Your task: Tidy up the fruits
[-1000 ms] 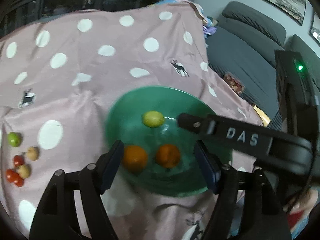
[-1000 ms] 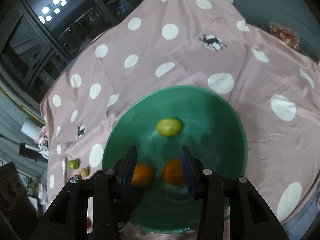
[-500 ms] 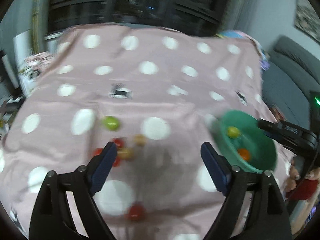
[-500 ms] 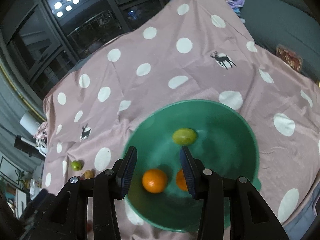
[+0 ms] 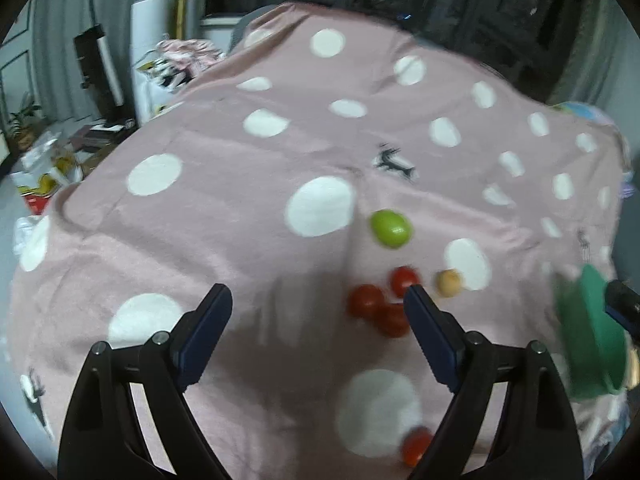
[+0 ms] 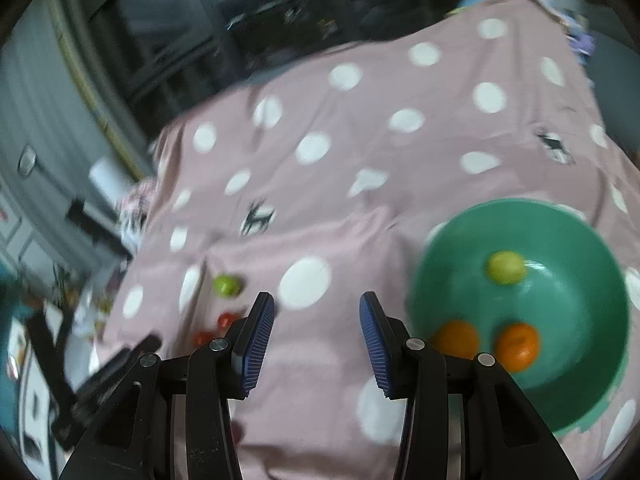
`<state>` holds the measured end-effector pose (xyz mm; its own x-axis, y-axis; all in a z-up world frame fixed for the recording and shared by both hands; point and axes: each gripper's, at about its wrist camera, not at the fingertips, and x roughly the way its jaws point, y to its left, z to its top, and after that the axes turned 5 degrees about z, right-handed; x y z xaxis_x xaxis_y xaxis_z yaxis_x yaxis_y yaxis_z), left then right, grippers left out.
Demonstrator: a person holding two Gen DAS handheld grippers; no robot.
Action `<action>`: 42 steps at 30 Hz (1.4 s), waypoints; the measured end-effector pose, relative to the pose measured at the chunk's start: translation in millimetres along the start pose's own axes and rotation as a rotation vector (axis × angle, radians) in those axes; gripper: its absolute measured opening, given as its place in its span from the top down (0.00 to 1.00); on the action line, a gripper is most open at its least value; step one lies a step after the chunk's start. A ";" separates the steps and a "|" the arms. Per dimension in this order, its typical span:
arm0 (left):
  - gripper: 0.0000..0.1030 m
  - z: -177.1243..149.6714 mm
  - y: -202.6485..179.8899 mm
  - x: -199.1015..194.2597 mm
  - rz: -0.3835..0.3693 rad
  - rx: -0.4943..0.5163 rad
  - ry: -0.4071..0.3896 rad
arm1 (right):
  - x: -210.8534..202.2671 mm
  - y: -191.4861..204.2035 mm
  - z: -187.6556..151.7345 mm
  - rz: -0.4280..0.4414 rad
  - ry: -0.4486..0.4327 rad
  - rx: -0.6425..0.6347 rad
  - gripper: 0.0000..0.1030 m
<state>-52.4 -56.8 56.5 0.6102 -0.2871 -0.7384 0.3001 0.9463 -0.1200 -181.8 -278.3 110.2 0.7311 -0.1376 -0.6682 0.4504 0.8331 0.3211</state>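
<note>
My left gripper (image 5: 316, 312) jaws stand released, empty: centre them over one red fruit (image 5: 365, 300), descend squarely before closing.

You see a pink polka-dot cloth (image 5: 224, 216) over the table; behind it dark glass windows (image 5: 460, 12), left of it a cluttered floor (image 5: 44, 152), grey curtains (image 5: 60, 40).

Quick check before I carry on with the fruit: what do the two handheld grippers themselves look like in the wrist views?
Both match. The left gripper has glossy black angular finger arms with round silver pivot screws, each ending in a dark blue pad. The right gripper has the same black frame and silver screws, and its blue pads show fine ribbing. No cables, lettering, hand or sleeve can be seen on either.
</note>
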 end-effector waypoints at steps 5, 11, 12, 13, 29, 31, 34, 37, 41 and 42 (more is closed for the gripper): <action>0.16 7.4 13.5 0.1 -0.031 -0.038 0.001 | 37.5 48.4 3.4 0.034 0.117 -0.102 0.57; 0.16 15.8 34.0 4.4 -0.083 -0.133 0.044 | 116.6 109.3 15.8 0.038 0.285 -0.247 0.56; 0.16 17.2 36.9 3.9 -0.089 -0.147 0.042 | 127.4 113.5 17.0 0.035 0.302 -0.253 0.56; 0.16 18.6 38.3 3.3 -0.092 -0.155 0.041 | 138.9 117.3 18.0 0.032 0.320 -0.258 0.56; 0.16 24.6 36.8 2.7 -0.150 -0.153 0.058 | 230.4 124.3 20.7 -0.082 0.400 -0.282 0.57; 0.16 24.3 34.5 2.3 -0.151 -0.148 0.059 | 227.8 121.3 19.1 -0.074 0.379 -0.274 0.65; 0.16 24.0 31.5 1.9 -0.142 -0.133 0.055 | 219.0 113.4 19.4 -0.083 0.358 -0.261 0.65; 0.16 22.8 27.4 0.7 -0.141 -0.116 0.051 | 193.7 100.2 19.9 -0.061 0.335 -0.231 0.65; 0.16 20.2 18.4 -0.4 -0.144 -0.088 0.051 | 148.3 80.9 17.5 -0.013 0.303 -0.167 0.64; 0.16 18.6 15.4 -1.0 -0.148 -0.079 0.051 | 132.6 75.3 13.8 -0.007 0.294 -0.152 0.64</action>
<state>-34.7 -44.8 67.8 0.5249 -0.4185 -0.7412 0.3244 0.9034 -0.2804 -43.9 -241.2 55.1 0.5391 -0.0017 -0.8423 0.3570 0.9062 0.2267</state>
